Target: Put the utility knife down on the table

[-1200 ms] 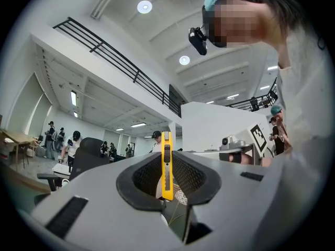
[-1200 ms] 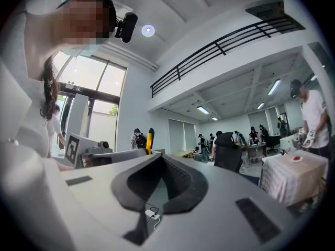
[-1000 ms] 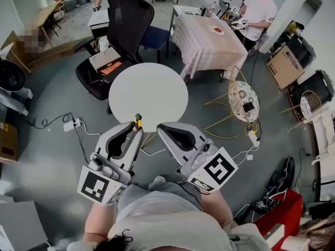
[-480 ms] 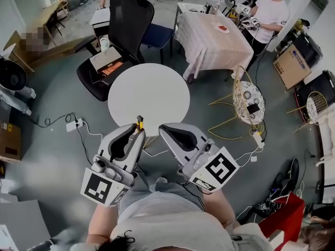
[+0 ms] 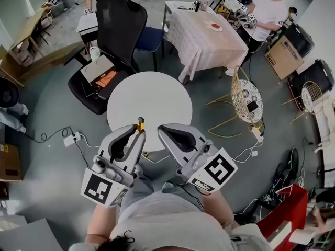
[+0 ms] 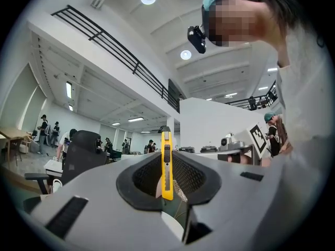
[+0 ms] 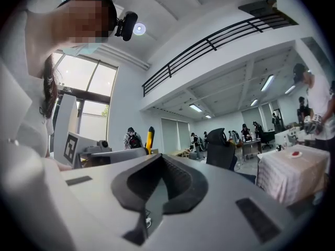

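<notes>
A round white table [image 5: 149,98] fills the middle of the head view, with a black high-backed office chair [image 5: 118,20] beyond it at 11 o'clock.

At 6 o'clock from the table, close to the person's body, we see two grey moulded grippers side by side. The left gripper [image 5: 136,136] is clamped on a slim yellow plastic utility knife [image 5: 140,123]. The right gripper [image 5: 166,132], just beside it at 3 o'clock, has its jaws closed together with nothing between them.

In the left gripper view the knife [image 6: 166,166] stands straight up between the black ribbed pads. Its long axis runs along the jaws, and its dark-capped end points away from the person.

The table lies at 12 o'clock from the left gripper, and the knife's far end appears over the table's near rim. We judge the left gripper is the one to lower it.

The knife's lower end is buried between the pads. We cannot tell whether a blade is extended, nor how high the knife is above the tabletop.
</notes>
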`<state>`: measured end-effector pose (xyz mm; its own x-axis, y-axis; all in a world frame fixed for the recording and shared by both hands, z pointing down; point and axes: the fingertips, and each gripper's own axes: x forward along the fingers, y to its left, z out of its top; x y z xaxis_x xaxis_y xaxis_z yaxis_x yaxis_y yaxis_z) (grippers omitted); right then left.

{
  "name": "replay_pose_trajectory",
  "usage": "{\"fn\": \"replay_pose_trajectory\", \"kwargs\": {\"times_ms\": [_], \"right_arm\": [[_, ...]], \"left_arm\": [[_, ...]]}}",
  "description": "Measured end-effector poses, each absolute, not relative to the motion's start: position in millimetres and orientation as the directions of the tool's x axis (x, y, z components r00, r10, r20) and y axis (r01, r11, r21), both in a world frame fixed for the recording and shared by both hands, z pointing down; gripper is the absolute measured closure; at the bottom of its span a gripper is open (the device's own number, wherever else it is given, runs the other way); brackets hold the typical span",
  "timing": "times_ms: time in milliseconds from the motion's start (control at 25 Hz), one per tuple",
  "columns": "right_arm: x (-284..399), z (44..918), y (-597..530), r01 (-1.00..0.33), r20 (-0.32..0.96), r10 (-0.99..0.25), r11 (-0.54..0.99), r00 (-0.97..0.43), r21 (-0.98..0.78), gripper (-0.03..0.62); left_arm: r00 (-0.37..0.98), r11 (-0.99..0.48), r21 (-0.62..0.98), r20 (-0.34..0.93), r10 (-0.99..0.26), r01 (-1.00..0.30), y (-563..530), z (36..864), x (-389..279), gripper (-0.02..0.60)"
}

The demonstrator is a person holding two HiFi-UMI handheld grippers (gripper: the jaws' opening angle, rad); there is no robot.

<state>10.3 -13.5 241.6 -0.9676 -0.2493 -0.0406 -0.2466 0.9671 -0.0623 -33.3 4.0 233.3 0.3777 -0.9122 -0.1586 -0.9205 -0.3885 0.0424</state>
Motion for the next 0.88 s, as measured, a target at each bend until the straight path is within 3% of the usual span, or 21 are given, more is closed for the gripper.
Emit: {"fn": "replay_pose_trajectory", "kwargs": {"times_ms": [440,880], "right_arm": [[-57,250,-70,-0.406,-0.025,-0.409,0.911,-0.912,-0.076,0.586],[-70,268,-103,-0.522,0.005,-0.524,0.848,-0.852,-0.093,0.586]], "left_arm": [[0.531,-0.542,0.043,-0.149,-0.834,-0.839,-57,243,-102,0.515],[0.635,-0.637,0.069,-0.060,-0.771,-0.767,-100,280,-116,0.515]]}}
